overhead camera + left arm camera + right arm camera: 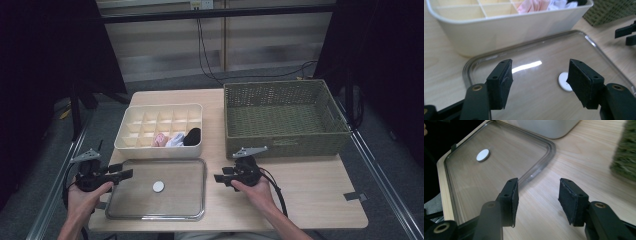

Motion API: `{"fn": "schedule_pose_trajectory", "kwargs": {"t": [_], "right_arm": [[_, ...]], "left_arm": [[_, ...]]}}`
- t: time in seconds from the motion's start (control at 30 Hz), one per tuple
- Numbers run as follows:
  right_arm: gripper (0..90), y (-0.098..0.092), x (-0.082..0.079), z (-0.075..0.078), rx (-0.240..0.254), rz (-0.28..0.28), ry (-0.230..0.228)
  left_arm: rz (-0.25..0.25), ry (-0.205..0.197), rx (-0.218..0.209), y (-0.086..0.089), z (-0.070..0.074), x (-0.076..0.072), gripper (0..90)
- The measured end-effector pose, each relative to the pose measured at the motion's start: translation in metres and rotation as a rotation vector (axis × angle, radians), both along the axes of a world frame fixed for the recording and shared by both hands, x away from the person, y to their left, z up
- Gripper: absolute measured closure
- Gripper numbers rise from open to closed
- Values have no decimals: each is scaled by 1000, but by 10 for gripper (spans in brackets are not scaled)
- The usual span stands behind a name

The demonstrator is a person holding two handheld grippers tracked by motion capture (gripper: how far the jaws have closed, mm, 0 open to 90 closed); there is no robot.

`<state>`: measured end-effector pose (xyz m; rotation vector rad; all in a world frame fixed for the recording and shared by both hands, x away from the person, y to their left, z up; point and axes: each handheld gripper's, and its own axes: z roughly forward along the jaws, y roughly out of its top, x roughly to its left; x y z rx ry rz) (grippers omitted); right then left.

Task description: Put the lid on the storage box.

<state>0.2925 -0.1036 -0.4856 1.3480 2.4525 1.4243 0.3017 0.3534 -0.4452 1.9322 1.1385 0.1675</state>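
Item: clear, flat, rectangular plastic lid with rounded corners (175, 200), lying flat on the light wooden table (310, 195), lower centre-left of the high view. A small white round disc (158, 187) sits at its middle. In the left gripper view the lid (544, 82) spans the centre, the disc (564, 82) partly behind the right jaw; in the right gripper view the lid (499, 167) takes the upper left, its disc (483, 155) in plain sight.

Left gripper (126, 171): lower left of the high view, at the lid's left edge, held in a hand (85, 197). Jaws spread wide over the lid, nothing between the pads (505, 81).

Right gripper (220, 178): lower centre of the high view, just off the lid's right edge, held in a hand (257, 190). Jaws apart, gripping nothing; bare table shows between the pads (515, 200), and the lid's corner lies just beyond the left one.

Adjacent: cream plastic organiser box with a grid of compartments (160, 150), touching or just beyond the lid's far edge. Its front row holds a pink fabric roll (160, 140), a white one (175, 141) and a black one (192, 136).

Further: olive-green woven rectangular basket (285, 137), centre right of the high view, beside the box.
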Motion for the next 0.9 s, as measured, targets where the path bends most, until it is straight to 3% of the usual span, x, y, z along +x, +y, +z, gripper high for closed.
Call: {"fn": "schedule_pose_trajectory", "kwargs": {"t": [0.13, 0.3, 0.5, 0.7, 0.9], "right_arm": [[495, 12, 4, -1, -2, 20, 8], [487, 22, 11, -6, -21, 21, 25], [482, 31, 17, -10, -27, 17, 45], [482, 34, 19, -13, -46, 7, 46], [494, 36, 21, -15, -58, -1, 57]], "left_arm": [[22, 23, 9, 9, -11, -2, 346], [56, 25, 27, 26, -17, -6, 455], [96, 57, 41, 41, -28, -12, 487], [98, 82, 70, 46, -38, -14, 549], [88, 78, 74, 45, -45, -15, 595]]}}
